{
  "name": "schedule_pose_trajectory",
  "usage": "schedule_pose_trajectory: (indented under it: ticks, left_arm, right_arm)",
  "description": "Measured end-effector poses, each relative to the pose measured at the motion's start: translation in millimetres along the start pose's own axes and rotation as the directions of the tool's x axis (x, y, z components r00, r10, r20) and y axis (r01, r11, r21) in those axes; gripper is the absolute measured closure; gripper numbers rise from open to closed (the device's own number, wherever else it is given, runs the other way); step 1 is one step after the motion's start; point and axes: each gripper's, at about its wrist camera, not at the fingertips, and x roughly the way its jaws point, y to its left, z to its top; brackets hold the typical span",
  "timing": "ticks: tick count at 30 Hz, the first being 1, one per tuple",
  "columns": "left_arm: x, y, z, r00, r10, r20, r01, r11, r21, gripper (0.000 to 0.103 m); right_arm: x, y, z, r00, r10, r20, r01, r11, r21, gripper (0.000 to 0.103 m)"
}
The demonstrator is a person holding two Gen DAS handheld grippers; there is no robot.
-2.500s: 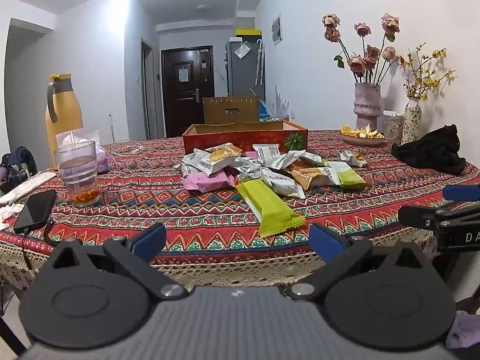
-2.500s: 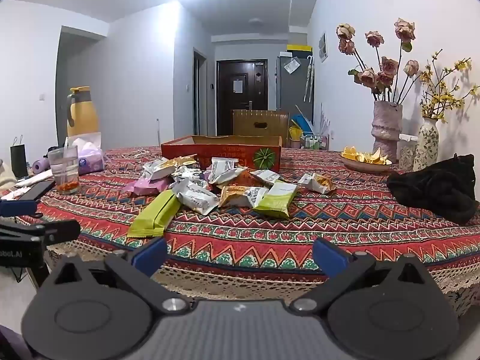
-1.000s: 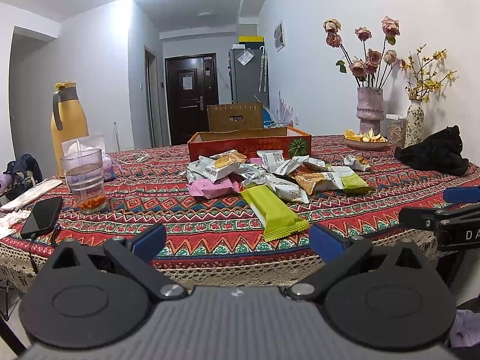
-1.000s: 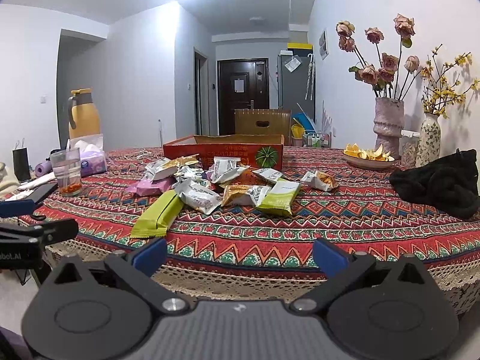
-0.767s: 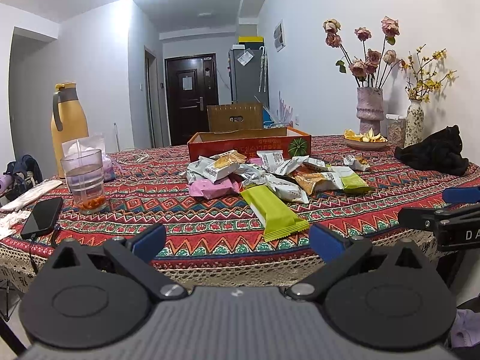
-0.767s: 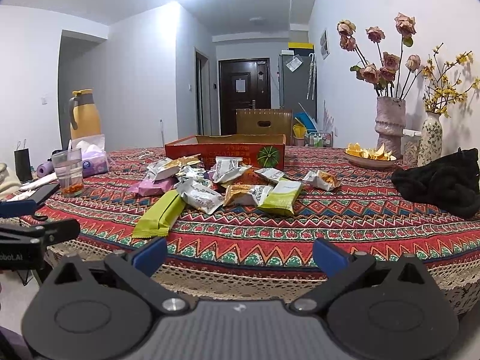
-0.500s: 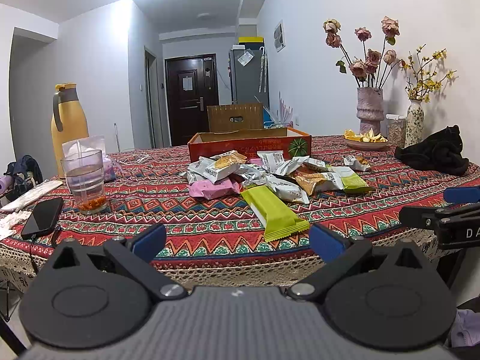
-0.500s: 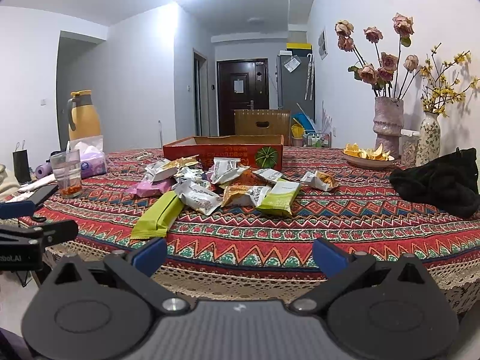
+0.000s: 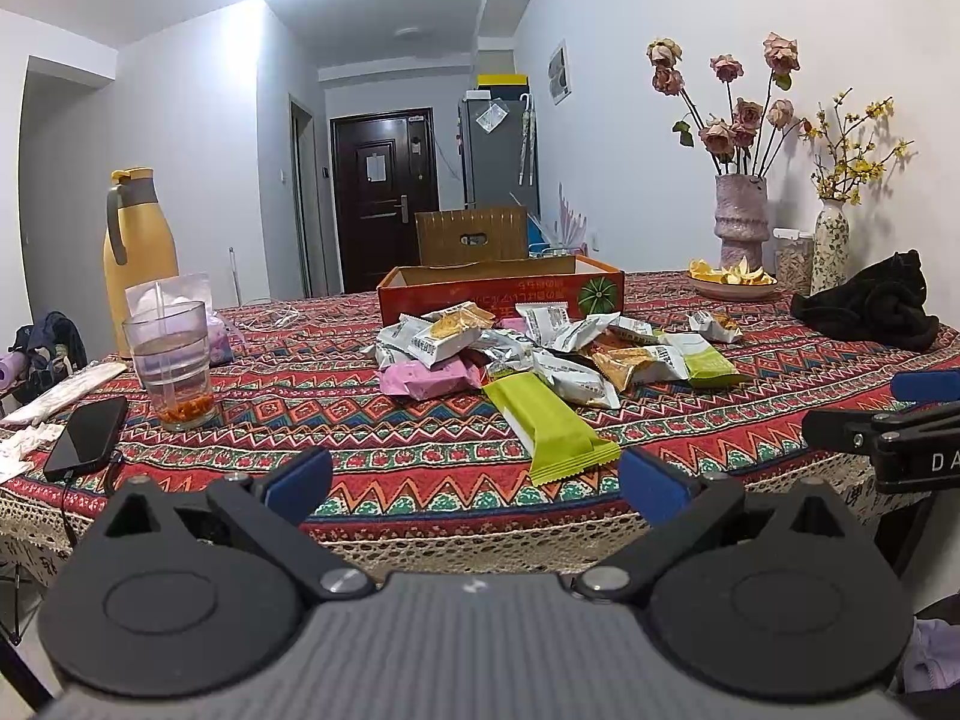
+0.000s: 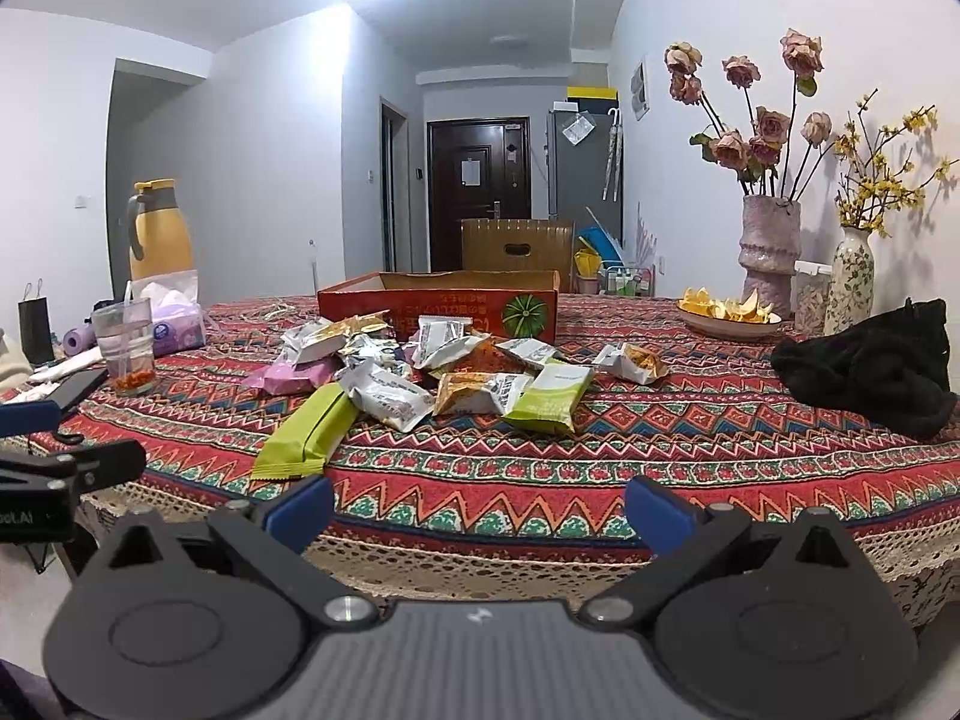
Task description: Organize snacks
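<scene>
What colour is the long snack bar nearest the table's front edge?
Lime green; the long snack bar shows best in the left wrist view.

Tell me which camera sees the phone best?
The left wrist view: the phone lies whole and close on the table's left edge. In the right wrist view the phone is a thin dark strip, partly behind the left claw.

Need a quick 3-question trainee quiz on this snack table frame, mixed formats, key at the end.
1. True or false: the left claw is shut on a snack.
2. Which lies nearest the table edge? A) long green packet B) pink packet C) red box
3. Fill in: the phone lies beside the ____.

Key: 1 false, both the left claw and the right claw are open and empty. 2 A. 3 glass.
</scene>
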Motion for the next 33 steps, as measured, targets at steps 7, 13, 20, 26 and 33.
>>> schedule_pose_trajectory:
  ticks: [7,13,20,26,33]
  left_arm:
    - [-0.2,0.4,0.6,1.000,0.000,0.000,0.000,1.000,0.001,0.000]
    - [-0.1,0.9,2.1,1.000,-0.001,-0.001,0.001,1.000,0.002,0.000]
    - [8.8,3.0,2.0,1.000,0.006,-0.021,-0.006,1.000,0.003,0.000]
    - [29.7,6.9,0.6,0.998,0.031,-0.062,-0.031,0.999,-0.008,0.000]
    - [64.9,13.5,11.3,0.993,0.047,-0.111,-0.050,0.998,-0.024,0.000]
  right_arm:
    - [-0.9,-0.4,0.5,1.000,-0.004,0.006,0.004,1.000,-0.003,0.000]
    - [-1.4,-0.8,1.5,1.000,-0.005,0.009,0.005,1.000,-0.005,0.000]
    - [7.8,-4.3,4.9,1.000,0.005,0.000,-0.005,1.000,0.014,0.000]
    - [21.1,-7.7,4.9,1.000,0.009,-0.003,-0.009,1.000,0.021,0.000]
    - [53.1,-18.8,12.3,1.000,-0.013,-0.026,0.014,0.999,0.044,0.000]
